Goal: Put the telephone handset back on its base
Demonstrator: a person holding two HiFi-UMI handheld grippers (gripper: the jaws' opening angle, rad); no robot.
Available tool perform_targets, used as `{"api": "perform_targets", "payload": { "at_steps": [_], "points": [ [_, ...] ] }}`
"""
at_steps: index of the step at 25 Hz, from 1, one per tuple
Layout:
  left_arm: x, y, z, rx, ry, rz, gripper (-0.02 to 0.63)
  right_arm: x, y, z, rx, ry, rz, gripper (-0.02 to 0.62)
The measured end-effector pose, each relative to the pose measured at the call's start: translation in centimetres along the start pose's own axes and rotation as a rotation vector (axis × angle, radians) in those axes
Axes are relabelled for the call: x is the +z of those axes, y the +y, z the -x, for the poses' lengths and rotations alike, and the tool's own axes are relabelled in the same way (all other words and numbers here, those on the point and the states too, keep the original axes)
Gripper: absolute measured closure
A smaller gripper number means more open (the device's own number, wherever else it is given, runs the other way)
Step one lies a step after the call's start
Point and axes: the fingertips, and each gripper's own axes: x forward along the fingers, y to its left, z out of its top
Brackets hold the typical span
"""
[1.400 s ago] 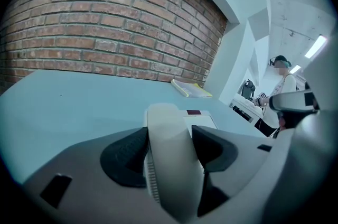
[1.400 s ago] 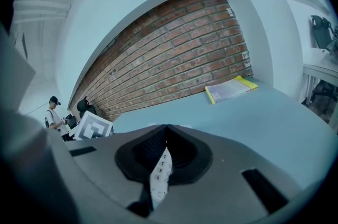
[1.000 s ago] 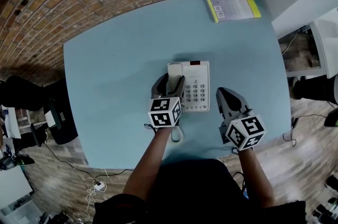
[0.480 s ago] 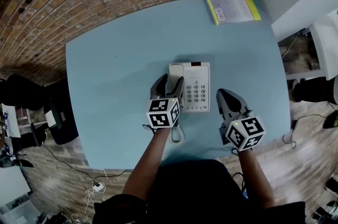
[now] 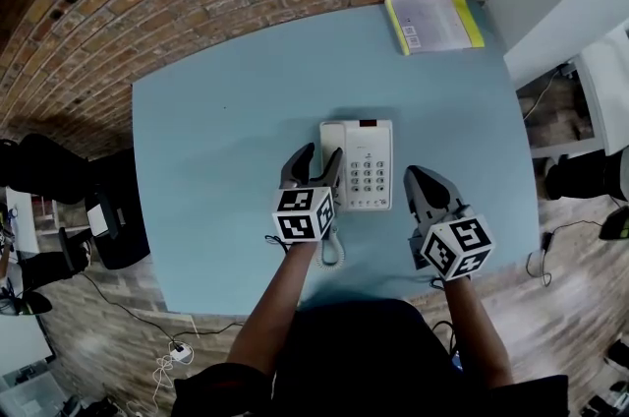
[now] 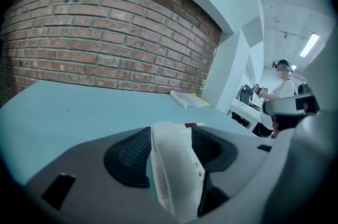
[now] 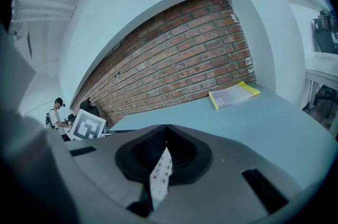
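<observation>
The handset [image 6: 171,175] has sunk nearer the base [image 5: 366,142].

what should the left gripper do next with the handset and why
Probably ease the handset straight down onto the left side of the base, then let go. The left gripper is shut on it right beside the keypad, and I can't tell whether it is seated yet.

— What can we read here?
— On the keypad [image 6: 197,169], between the handset [image 6: 169,165] and the right-hand finger [image 6: 216,149] of the left gripper [image 6: 170,136], we read a 1 with a 4 below it.
— And in the slit between the fingers of the right gripper [image 7: 166,130]?
— Keypad digits again, too small for us. The label [image 5: 414,39] on the booklet [image 5: 433,22] likewise.
</observation>
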Motion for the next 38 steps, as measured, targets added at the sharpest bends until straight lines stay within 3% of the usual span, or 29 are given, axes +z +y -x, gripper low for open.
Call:
{"api": "perform_targets", "payload": {
  "at_steps": [14, 20, 27, 38],
  "points": [
    [1.7, -1.8, 3.2, -0.028, -0.064, -0.045, 0.394, 1.6, 2.3, 1.5, 0.028, -0.049, 0.046, 0.583],
    [2.5, -2.4, 4.8, -0.022, -0.091, -0.066, 0.441, 2.4, 3.3, 2.4, 0.041, -0.076, 0.06, 0.581],
    [4.1, -3.8, 7.2, -0.043, -0.158, -0.108, 0.521, 3.2, 4.1, 3.5, 0.055, -0.098, 0.084, 0.583],
    [6.5, -6.3, 12.2, -0.069, -0.268, -0.141, 0.549, 3.8, 5.4, 5.2, 0.078, -0.127, 0.116, 0.583]
  ]
}}
